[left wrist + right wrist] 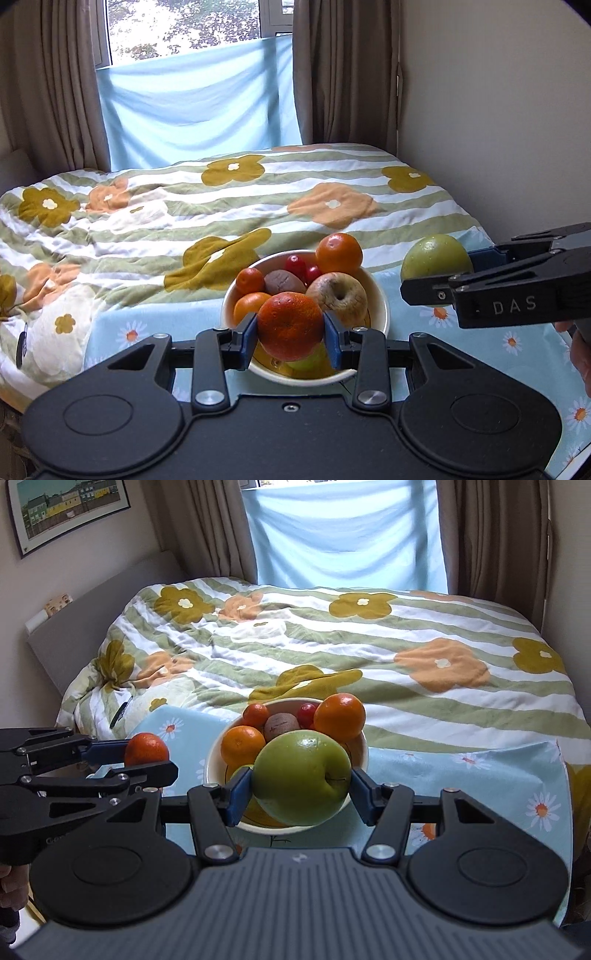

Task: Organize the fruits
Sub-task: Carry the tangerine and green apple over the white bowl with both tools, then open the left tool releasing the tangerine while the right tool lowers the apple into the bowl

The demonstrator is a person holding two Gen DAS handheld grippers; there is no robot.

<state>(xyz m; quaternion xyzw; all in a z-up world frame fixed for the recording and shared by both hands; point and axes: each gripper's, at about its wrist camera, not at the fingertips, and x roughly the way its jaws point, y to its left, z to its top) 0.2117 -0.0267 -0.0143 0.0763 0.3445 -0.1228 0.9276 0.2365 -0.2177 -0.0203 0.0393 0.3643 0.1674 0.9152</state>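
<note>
Left gripper point(290, 334) squeezes a soft-skinned round orange tangerine point(290, 325), right gripper point(301, 788) a firm, waxy, slippery green apple point(301, 775), both gripped mid-belly.

So the bowl point(382, 317) sits on a cloth point(517, 354) at the near edge of the bed point(258, 199), with the quilt point(406, 635) spread behind it and the curtained window point(184, 29) at the far end. Inside the bowl there's a pile of fruit: an apple point(338, 297) on the right, small tomatoes point(295, 264) at the back. The left gripper point(290, 332) holds a mandarin point(290, 325) above the bowl's near side; the right gripper point(301, 786) holds a big apple point(301, 775) to its right, also clear of the bowl.
</note>
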